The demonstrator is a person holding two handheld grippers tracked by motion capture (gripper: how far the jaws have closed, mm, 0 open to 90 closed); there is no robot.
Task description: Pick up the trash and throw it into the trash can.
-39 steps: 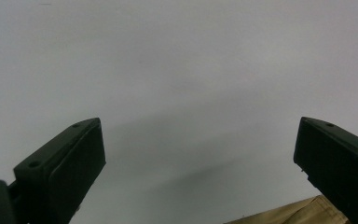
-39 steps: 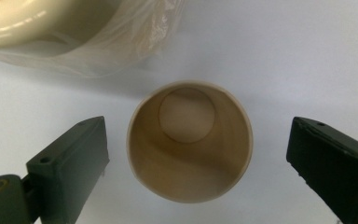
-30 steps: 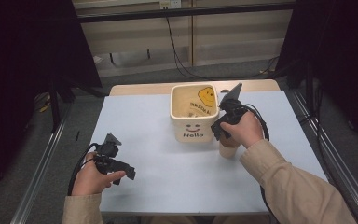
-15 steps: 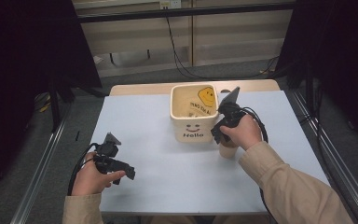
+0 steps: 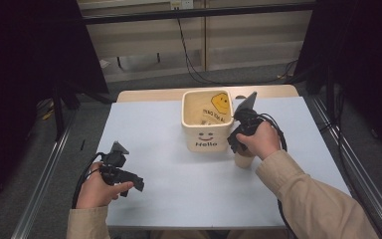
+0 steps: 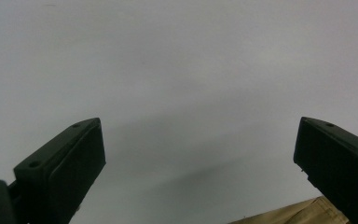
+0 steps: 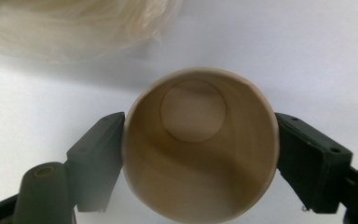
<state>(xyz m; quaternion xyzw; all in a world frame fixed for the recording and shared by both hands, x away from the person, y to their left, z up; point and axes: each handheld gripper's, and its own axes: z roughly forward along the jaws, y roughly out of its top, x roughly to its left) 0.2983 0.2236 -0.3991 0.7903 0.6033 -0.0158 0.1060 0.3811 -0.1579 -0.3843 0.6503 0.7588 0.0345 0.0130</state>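
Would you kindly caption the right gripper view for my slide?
Right gripper clamps an empty paper cup on the table.

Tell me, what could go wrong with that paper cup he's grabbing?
The right gripper has its black jaws pressed on both sides of the thin, empty beige paper cup, so squeezing harder could crush it. The cup stands close beside the cream square bin with a smiley face; lifting carelessly might bump it against the bin's wall and tip it.

High view overhead, gripper views close on table (image 5: 179, 199)
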